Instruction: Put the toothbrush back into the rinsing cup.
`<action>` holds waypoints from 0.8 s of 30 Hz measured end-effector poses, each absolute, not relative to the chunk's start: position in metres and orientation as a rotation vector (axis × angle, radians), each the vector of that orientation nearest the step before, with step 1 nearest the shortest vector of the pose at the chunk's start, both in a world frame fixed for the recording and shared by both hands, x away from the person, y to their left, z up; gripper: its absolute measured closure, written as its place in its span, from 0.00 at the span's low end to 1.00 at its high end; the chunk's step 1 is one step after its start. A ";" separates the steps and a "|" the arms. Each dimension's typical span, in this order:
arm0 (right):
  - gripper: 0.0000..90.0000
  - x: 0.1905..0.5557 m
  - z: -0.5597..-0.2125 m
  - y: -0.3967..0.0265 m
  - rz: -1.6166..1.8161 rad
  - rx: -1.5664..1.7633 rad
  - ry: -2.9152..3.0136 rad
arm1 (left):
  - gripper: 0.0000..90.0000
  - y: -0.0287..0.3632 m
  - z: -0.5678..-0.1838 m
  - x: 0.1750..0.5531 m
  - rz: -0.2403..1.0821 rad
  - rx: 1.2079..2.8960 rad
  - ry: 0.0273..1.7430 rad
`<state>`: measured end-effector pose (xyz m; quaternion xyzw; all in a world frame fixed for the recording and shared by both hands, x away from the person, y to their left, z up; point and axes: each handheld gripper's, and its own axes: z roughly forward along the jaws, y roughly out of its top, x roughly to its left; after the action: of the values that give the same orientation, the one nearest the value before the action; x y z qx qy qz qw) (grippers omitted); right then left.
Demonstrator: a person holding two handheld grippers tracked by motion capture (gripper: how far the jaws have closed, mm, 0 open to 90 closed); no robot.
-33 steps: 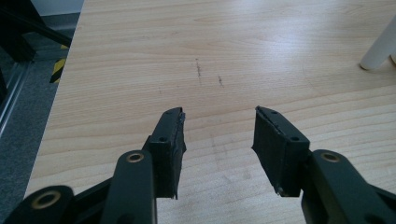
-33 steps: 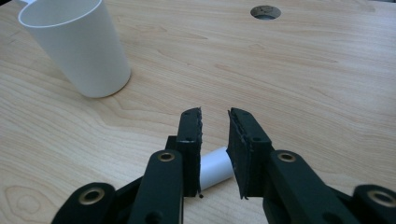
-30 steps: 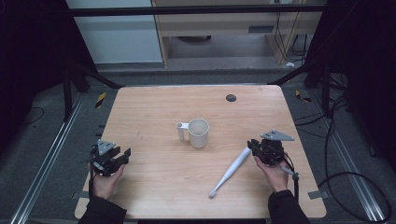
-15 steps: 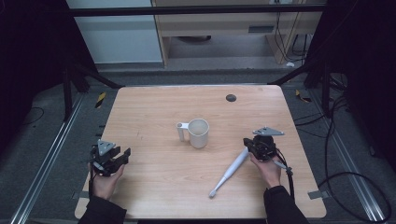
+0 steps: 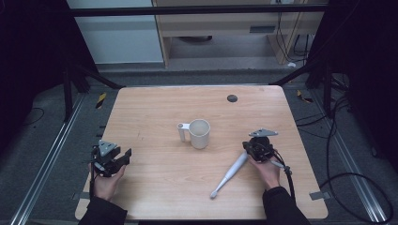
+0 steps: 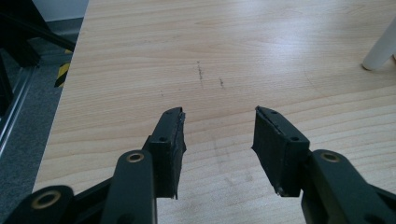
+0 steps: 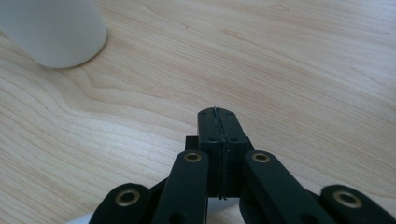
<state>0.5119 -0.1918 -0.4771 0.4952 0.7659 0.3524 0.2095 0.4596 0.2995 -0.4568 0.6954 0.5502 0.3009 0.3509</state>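
Note:
A white mug (image 5: 199,133) stands upright near the table's middle, its handle pointing left. A long white toothbrush-like tool (image 5: 230,173) lies slanted on the wood to the mug's front right. Its thick end is by my right gripper (image 5: 247,147). In the right gripper view that gripper (image 7: 215,112) has its jaws pressed together with nothing between them, low over the wood, and the mug (image 7: 56,32) is ahead to the left. My left gripper (image 5: 126,154) rests at the front left. Its jaws (image 6: 219,114) have just been opening and stand apart over bare wood, holding nothing.
The light wooden table (image 5: 155,108) has a small dark round spot (image 5: 232,98) near its far right. The mug's handle (image 6: 380,51) shows at the left gripper view's far right edge. Dark floor, metal rails and cables surround the table.
My right gripper has moved left and lower, up to the thick end of the white tool. The left hand has stayed where it was.

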 end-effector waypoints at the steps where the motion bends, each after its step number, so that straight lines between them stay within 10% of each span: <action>1: 1.00 0.512 -0.478 -0.192 0.973 1.380 2.135 | 0.58 0.300 -0.457 0.460 0.779 1.800 1.423; 24: 1.00 0.511 -0.483 -0.193 0.881 1.387 2.170 | 0.56 0.301 -0.457 0.459 0.781 1.801 1.422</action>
<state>0.5109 -0.1932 -0.4833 0.4982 0.7798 0.3167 0.2083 0.4595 0.3008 -0.4569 0.6957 0.5491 0.3018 0.3512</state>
